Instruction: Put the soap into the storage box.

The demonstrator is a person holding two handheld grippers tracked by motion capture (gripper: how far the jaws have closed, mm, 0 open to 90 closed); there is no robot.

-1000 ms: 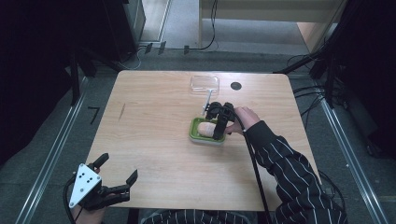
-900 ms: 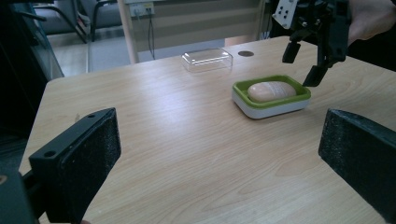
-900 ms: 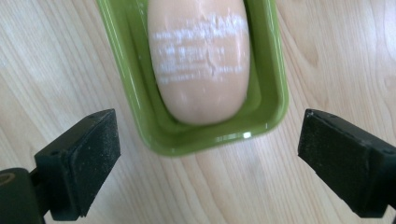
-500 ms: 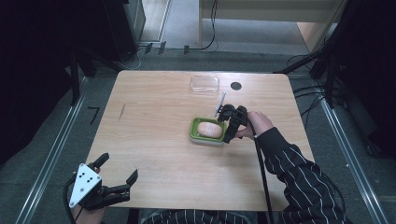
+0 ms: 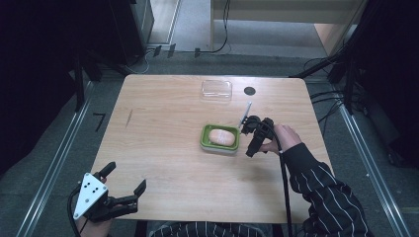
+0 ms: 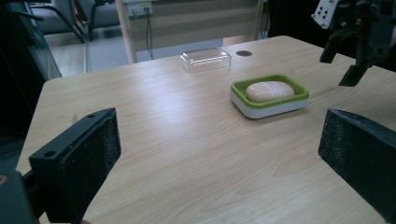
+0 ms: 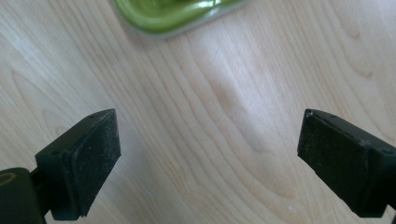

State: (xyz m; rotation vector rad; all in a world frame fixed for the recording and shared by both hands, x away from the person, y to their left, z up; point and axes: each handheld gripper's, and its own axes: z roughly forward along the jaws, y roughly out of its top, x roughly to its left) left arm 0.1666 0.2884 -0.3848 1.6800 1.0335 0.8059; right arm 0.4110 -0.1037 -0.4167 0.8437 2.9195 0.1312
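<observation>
Soap dish (image 5: 220,138) beside right tool (image 5: 249,138)

My left tongs (image 5: 124,183) sit low at my near left, jaws spread wide and holding nothing, the grey plate on top. My right hand (image 5: 281,139), in a striped sleeve (image 5: 326,197), reaches forward and tips my right tongs (image 5: 249,140) down toward the surface, jaws wide apart and empty.

A light wooden table with rounded corners (image 5: 163,148) stands on a grey floor (image 5: 44,163). A small round black hole (image 5: 250,91) is near the table's far edge.
</observation>
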